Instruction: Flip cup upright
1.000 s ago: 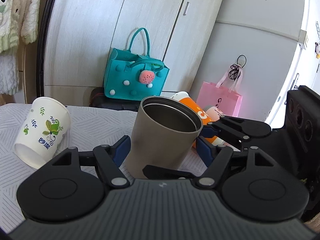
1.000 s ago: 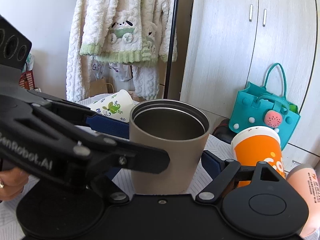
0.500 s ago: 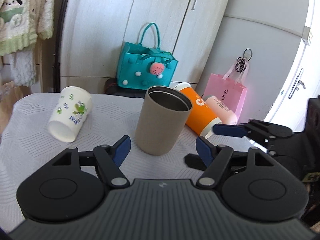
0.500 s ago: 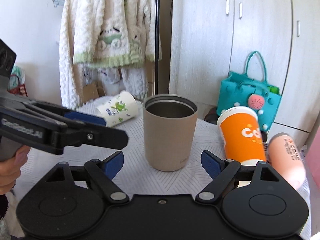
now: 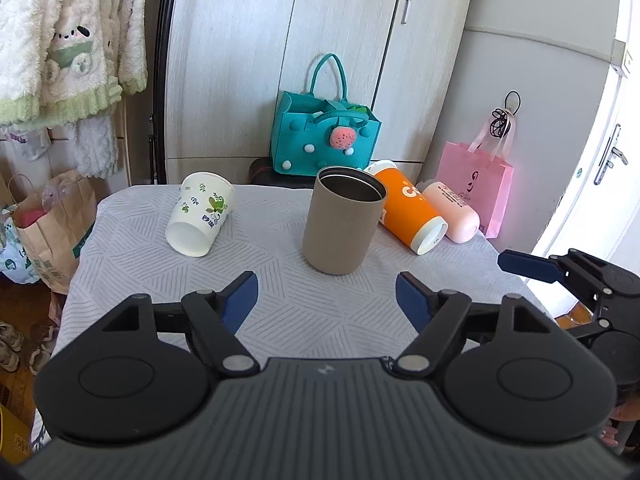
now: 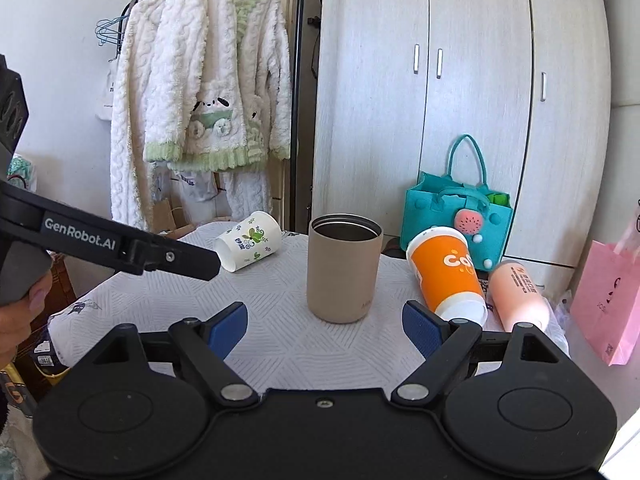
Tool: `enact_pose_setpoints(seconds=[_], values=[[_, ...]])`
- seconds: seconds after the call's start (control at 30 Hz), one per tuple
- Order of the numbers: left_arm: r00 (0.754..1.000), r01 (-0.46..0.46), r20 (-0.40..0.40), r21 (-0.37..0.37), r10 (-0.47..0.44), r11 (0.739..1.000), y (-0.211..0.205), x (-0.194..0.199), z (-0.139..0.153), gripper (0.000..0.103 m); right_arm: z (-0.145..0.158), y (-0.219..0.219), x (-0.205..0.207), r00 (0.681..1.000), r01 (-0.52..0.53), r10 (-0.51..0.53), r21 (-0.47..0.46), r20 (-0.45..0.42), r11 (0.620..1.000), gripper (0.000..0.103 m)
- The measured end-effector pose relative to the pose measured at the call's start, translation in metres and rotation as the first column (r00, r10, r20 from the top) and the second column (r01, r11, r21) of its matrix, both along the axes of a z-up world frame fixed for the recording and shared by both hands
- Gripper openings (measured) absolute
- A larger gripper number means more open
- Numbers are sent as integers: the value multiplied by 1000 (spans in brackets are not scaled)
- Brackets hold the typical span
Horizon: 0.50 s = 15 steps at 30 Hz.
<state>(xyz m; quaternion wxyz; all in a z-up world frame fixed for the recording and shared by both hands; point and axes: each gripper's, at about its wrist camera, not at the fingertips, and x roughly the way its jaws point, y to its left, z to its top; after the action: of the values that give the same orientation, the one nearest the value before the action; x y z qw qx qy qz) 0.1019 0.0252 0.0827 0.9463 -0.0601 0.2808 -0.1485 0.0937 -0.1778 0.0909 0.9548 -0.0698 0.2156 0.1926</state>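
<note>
A tan metal cup [image 5: 342, 220] stands upright, mouth up, in the middle of the cloth-covered table [image 5: 132, 264]; it also shows in the right wrist view [image 6: 343, 269]. A white leaf-print cup [image 5: 200, 214] [image 6: 249, 246] lies on its side to its left. An orange cup [image 5: 412, 212] [image 6: 447, 274] and a pink cup [image 5: 452, 211] [image 6: 518, 294] lie on their sides to its right. My left gripper [image 5: 326, 300] is open and empty, short of the tan cup. My right gripper [image 6: 325, 328] is open and empty, also short of it.
A teal felt bag [image 5: 325, 136] and a pink paper bag [image 5: 478, 186] stand behind the table by the wardrobe. A paper bag [image 5: 50, 224] stands on the floor at left. Fluffy white clothes [image 6: 208, 92] hang on a rack at left.
Both grippers have let go of the tan cup and pulled back and apart from it. The cup stays upright on the table.
</note>
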Motion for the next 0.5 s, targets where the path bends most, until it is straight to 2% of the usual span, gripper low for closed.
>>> enact_pose_setpoints(seconds=[0.2,0.33,0.4,0.5], values=[[1000,-4,20,10,4,1000,3,-25,1,84,4,-3,-25,998,47,-47,4,41,999,92],[999,-23,26,5,23,1000,7,-38,-3,92,3,-7,-38,994,92,-92,7,65,996,102],[998,-44,42,5,44,999,9,-43,-5,99,2,-6,-44,991,113,-113,8,73,994,103],[997,-64,35,5,64,998,11,-48,-11,101,-2,-6,-51,987,146,-146,8,68,989,103]])
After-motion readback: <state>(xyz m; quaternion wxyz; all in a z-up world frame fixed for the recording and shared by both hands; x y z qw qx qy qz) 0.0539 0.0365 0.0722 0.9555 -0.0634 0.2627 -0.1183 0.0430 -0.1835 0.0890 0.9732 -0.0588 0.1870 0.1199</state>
